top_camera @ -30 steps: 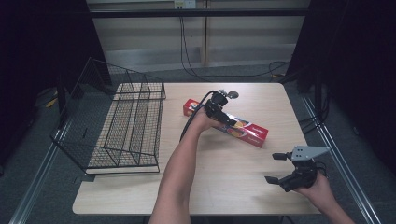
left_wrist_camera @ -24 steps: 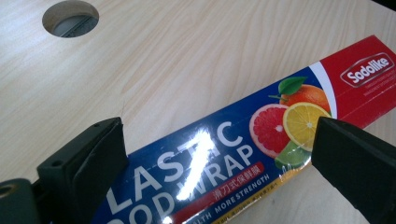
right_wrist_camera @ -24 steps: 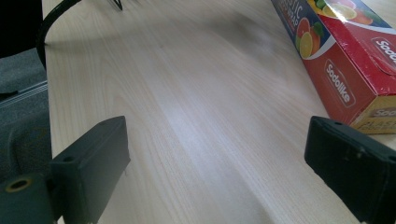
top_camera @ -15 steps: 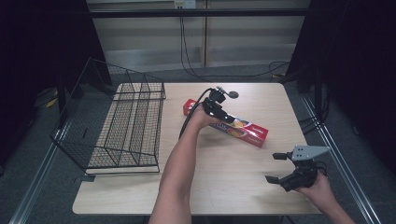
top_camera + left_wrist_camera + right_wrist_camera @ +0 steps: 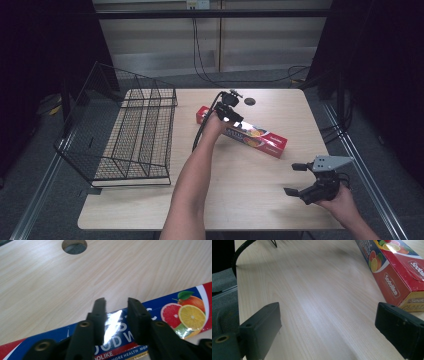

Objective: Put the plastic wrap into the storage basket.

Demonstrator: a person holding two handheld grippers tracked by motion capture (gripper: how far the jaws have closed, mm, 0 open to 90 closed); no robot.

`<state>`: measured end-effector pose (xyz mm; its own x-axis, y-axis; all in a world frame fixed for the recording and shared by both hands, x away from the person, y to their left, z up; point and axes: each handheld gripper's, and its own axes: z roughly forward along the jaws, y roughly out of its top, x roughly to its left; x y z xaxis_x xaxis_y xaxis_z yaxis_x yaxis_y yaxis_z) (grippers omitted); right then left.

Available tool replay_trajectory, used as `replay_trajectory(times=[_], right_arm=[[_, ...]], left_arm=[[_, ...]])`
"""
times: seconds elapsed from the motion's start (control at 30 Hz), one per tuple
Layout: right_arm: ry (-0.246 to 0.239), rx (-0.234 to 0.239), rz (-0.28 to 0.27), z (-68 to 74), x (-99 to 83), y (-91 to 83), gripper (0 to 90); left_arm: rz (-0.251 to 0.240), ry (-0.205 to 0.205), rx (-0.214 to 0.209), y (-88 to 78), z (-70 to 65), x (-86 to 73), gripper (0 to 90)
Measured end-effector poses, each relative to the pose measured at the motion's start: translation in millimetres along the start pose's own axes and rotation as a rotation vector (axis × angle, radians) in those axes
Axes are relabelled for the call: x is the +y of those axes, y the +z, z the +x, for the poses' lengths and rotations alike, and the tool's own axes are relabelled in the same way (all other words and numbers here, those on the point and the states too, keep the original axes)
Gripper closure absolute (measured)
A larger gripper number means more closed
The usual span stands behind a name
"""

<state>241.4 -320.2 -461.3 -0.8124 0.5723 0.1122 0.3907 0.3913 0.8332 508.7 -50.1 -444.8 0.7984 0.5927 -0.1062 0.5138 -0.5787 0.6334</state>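
Cling-film box [image 5: 243,132], a long, narrow red and blue cardboard carton printed with citrus fruit, is seen lying flat on the pale wooden table [image 5: 250,200] just right of centre in the high view, its long axis running from the upper left, near the black wire basket [image 5: 127,132], down to the lower right. The left gripper [image 5: 231,114] is held directly over the carton's upper-left half, and in the left gripper view [image 5: 116,312] its two black jaws are set astride the box across its narrow width, at right angles to the long axis. The jaws have just been closing, with the box between them; whether the pads are already pressed on the box sides cannot be told, since the side faces are hidden behind the jaws. The right gripper [image 5: 300,179] is seen well apart at the lower right of the high view, jaws spread wide and nothing between them; in the right gripper view [image 5: 324,322] the red end of the carton lies ahead at the upper right. The left hand is therefore judged the nearer, and a lift would hinge on the grip sitting off the carton's middle.
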Motion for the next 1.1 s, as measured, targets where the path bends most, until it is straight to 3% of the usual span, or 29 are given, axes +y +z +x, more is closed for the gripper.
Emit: replay_trajectory(times=[0.03,0.07,0.17,0.2,0.47,0.53,0.6,0.77,0.8,0.83,0.87,0.97,1.1], right_arm=[[-0.001,0.001,-0.001,-0.1,0.0,-0.2,6.4],[0.001,-0.003,-0.003,0.2,0.0,-0.3,6.4],[0.003,-0.004,-0.003,0.2,0.0,-0.3,6.4],[0.001,-0.003,-0.003,0.0,0.0,-0.6,6.4],[0.001,-0.001,-0.004,0.6,0.0,-0.3,6.3],[0.002,-0.007,-0.006,0.4,0.0,-0.5,6.3],[0.004,-0.009,-0.004,0.1,0.0,-0.3,6.3],[0.005,-0.009,-0.005,-0.5,-0.3,0.1,6.3],[0.006,-0.009,-0.007,-0.9,-0.4,0.0,6.3],[0.008,-0.010,-0.006,-1.3,-0.6,-0.2,6.3],[0.008,-0.010,-0.006,-1.3,-0.6,-0.2,6.3],[0.011,-0.003,-0.010,-1.3,-0.8,-1.2,6.3],[0.008,-0.001,-0.009,-0.9,-1.1,-1.1,6.3]], left_arm=[[0.001,-0.006,0.021,-0.1,0.5,-0.3,78.2],[-0.010,-0.041,0.029,0.7,0.0,-0.3,82.3],[-0.013,-0.066,0.035,0.7,1.3,-0.7,90.0],[-0.012,-0.085,0.027,0.4,3.3,-1.3,90.0],[-0.024,-0.094,0.035,1.1,2.5,-1.7,90.0],[-0.017,-0.104,0.046,1.0,2.9,-0.7,90.0],[-0.010,-0.081,0.084,1.8,1.6,1.4,90.0],[-0.001,-0.099,0.100,5.1,3.7,3.9,90.0],[0.008,-0.083,0.112,5.8,5.2,4.2,90.0],[-0.007,-0.113,0.104,8.5,5.3,3.6,90.0],[0.001,-0.110,0.109,9.3,7.1,3.5,90.0],[0.010,-0.163,0.085,10.9,9.5,2.5,90.0],[0.049,-0.166,0.060,12.8,7.4,-1.0,90.0]])
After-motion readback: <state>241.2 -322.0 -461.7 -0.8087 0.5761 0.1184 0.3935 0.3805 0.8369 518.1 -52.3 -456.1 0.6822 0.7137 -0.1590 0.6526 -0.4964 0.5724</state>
